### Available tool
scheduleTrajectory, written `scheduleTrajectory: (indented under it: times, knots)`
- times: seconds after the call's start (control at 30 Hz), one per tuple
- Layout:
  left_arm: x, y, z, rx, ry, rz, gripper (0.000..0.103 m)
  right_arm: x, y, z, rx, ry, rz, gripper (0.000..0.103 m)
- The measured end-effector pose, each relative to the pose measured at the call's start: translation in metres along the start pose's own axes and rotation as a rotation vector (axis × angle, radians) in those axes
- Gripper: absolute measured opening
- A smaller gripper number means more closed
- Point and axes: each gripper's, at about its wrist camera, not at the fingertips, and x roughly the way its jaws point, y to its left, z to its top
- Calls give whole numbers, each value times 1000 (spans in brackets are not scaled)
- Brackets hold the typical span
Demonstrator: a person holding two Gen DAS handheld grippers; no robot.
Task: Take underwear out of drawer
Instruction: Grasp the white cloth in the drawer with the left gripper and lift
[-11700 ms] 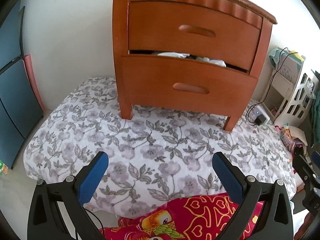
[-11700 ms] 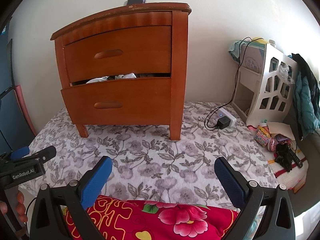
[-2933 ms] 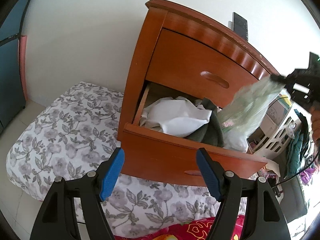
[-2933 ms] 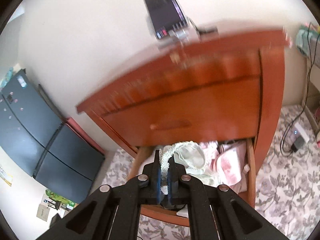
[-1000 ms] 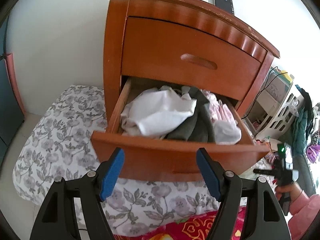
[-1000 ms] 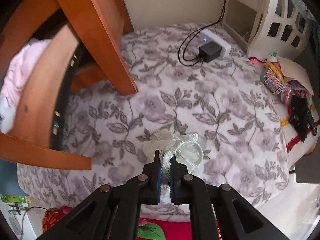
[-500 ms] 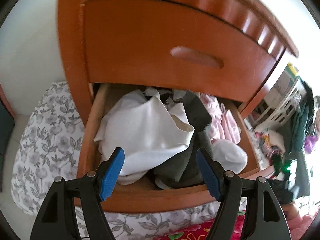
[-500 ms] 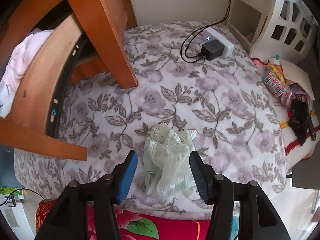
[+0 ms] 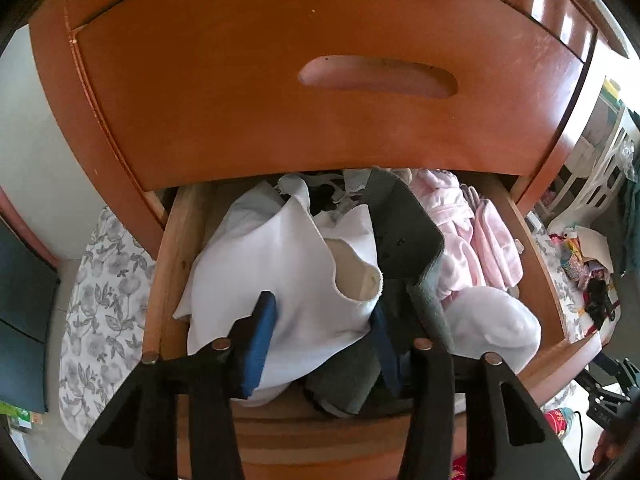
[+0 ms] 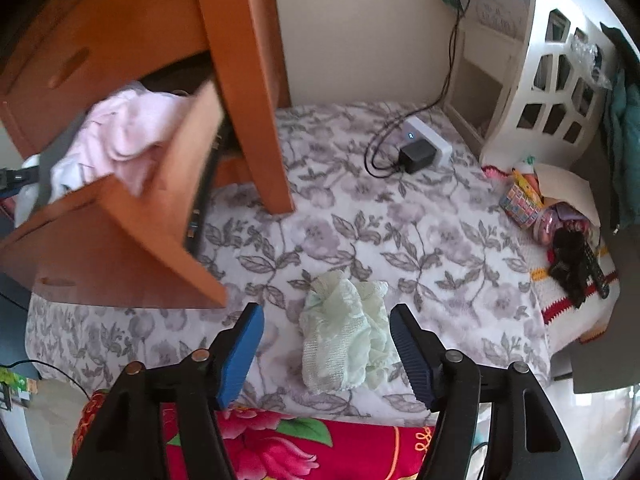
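The lower drawer of the wooden nightstand stands pulled out, stuffed with clothes. A white undergarment lies on top at the left, with dark grey cloth and pink pieces beside it. My left gripper reaches down into the drawer, its jaws closing around a fold of the white garment, one pad sunk into the cloth. A pale green lace underwear lies crumpled on the floral blanket. My right gripper hovers over it, jaws opening, touching nothing.
The shut upper drawer overhangs the open one. To the right stand a white plastic shelf, a power strip with charger and cable, and small toys. A red flowered cloth lies at the near edge.
My left gripper went forward and down into the drawer and its jaws narrowed around the white garment. My right gripper let go of the green lace underwear, opened wide and rose.
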Motion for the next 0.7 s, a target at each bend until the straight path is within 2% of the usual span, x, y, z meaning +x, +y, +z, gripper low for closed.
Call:
scheduleTrajectory:
  times: [0.07, 0.1, 0.17, 0.2, 0.37, 0.7]
  knots:
    - [4, -4, 2, 23, 3, 18, 31, -5, 3, 0, -3, -14, 5, 69]
    - [6, -6, 3, 32, 3, 20, 22, -6, 5, -1, -4, -19, 8, 69]
    - [8, -6, 2, 24, 9, -3, 11, -9, 8, -1, -3, -26, 22, 69]
    - [7, -4, 2, 14, 9, -17, 9, -11, 9, -1, -2, -30, 27, 69]
    - [-4, 12, 2, -25, -29, -55, 7, -16, 11, -8, 10, -41, 23, 69]
    - [-67, 59, 19, -148, -158, -103, 6, -32, 12, -17, 40, -66, 54, 69]
